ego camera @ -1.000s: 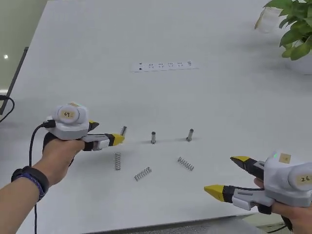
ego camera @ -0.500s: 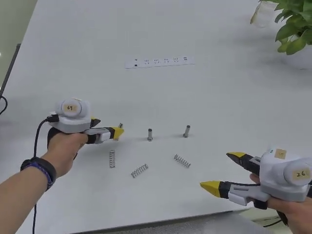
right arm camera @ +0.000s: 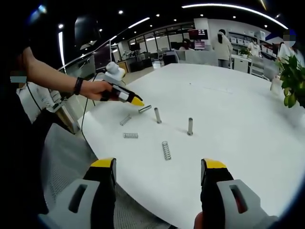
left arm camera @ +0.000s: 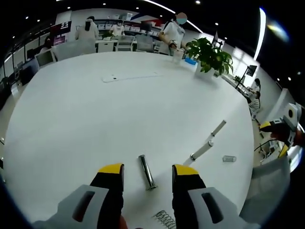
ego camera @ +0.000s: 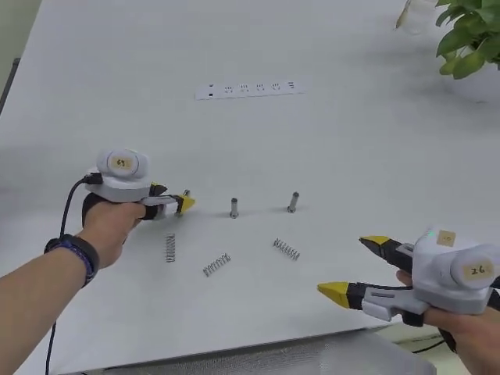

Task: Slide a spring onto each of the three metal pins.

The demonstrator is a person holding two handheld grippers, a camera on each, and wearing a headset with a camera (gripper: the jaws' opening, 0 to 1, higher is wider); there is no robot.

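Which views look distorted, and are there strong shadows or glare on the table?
Both gripper views: fisheye, the table edge curves. Head view: undistorted, even light, faint shadows beside the pins. Left gripper view: bright light streak upper right.

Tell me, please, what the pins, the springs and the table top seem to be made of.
The pins look like bare metal, likely steel: grey and smooth, with a dull shine. The springs look like thin steel wire, wound in open silvery coils. The table top is matte white, perhaps laminate or painted board; the pictures cannot settle which.
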